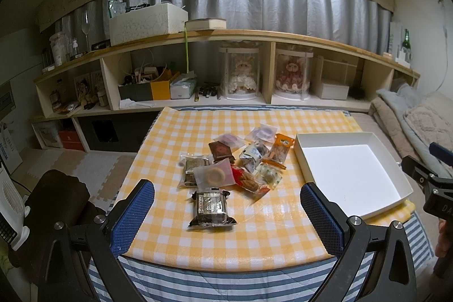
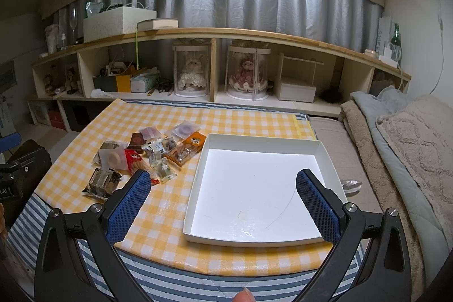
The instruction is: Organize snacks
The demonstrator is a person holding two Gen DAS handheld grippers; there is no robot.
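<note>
A heap of wrapped snacks [image 1: 235,163] lies in the middle of the yellow checked table [image 1: 175,137]; the same snack heap [image 2: 147,157] sits left in the right wrist view. A dark silver-printed packet [image 1: 212,208] lies apart at the front, nearest my left gripper [image 1: 226,197], which is open and hovers just short of it. A shallow white tray [image 1: 351,169] stands empty on the right. My right gripper [image 2: 223,186] is open above the white tray's [image 2: 254,188] near edge, holding nothing.
A long wooden shelf [image 1: 226,36] with boxes, dolls in clear cases and bottles runs behind the table. Folded blankets [image 2: 402,137] lie to the right. A white heater [image 1: 11,205] stands at the left. A striped cloth [image 1: 226,279] hangs over the table's front edge.
</note>
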